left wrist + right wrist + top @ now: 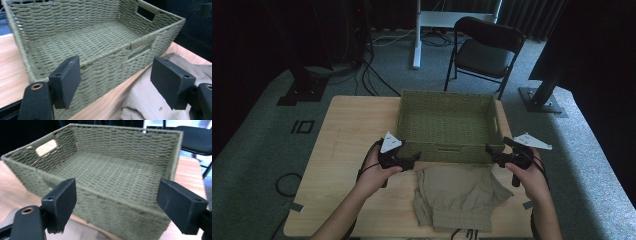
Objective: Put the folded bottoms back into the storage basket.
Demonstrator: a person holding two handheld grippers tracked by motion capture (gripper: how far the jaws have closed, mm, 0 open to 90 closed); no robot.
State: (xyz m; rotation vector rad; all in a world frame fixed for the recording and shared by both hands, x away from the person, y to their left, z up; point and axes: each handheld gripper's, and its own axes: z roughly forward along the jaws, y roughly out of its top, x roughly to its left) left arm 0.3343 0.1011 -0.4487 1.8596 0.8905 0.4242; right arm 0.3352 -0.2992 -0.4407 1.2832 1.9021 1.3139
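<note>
The pale wooden table [352,125] carries a rectangular olive-green woven basket [447,125] at its far middle, with a crumpled beige fabric garment [457,197] lying on the near edge just in front of it, its top close against the basket's near wall. The basket looks stiff but light: tight rope-like weave, upright walls, slot handles cut into its walls (one shows in the near wall [138,51]), nothing in it. The garment I judge soft, limp and light; it will sag and unfold when lifted, so the best hold is likely a bunched fold or the thicker gathered hem at its near end, one grip on each side. Its cloth looks matt, not slippery. The left gripper [412,159] hovers at the garment's upper left corner, the right gripper [490,150] at its upper right; both have their black jaws spread wide, with nothing between them.
</note>
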